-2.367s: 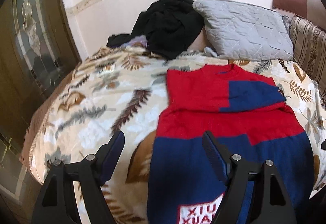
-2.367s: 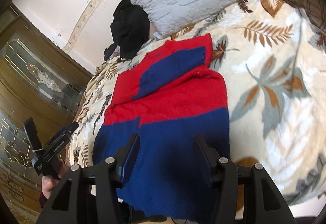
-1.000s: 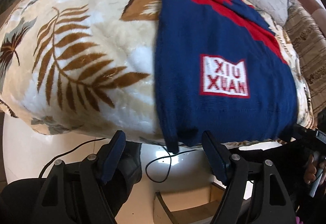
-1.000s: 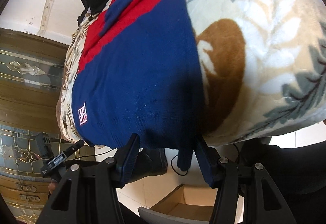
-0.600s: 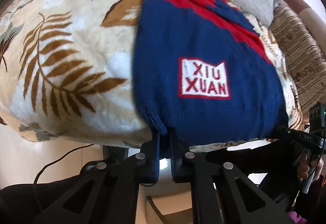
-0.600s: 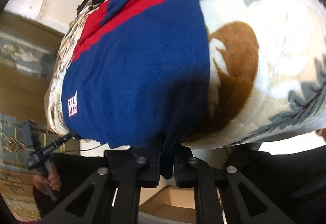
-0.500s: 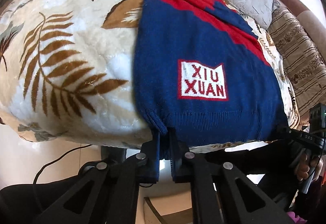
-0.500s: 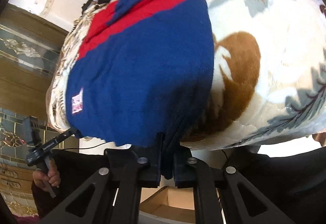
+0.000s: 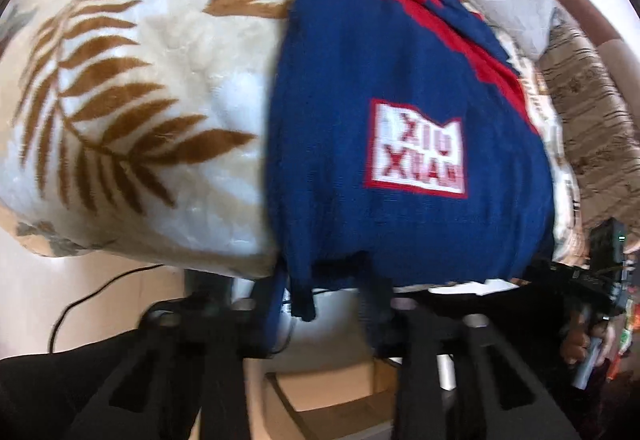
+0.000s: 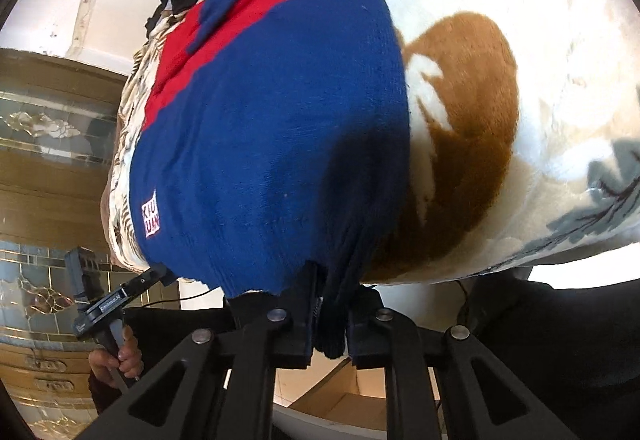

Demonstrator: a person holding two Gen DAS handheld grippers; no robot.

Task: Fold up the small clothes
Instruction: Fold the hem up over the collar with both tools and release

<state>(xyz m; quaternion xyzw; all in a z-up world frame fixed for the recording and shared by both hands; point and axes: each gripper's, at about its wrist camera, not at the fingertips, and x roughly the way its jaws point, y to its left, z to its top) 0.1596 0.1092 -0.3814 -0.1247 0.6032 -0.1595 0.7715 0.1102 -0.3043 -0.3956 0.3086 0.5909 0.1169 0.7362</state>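
Leaf-print blanket [image 9: 152, 88] is covering the bed. At its near edge, left gripper [image 9: 326, 306] jaws, just reopened, are standing apart around the sweater [image 9: 400, 88] hem corner; right gripper [image 10: 330, 320] is clamping the other corner. Sleeves lying folded in farther up; hem-to-collar fold remaining.
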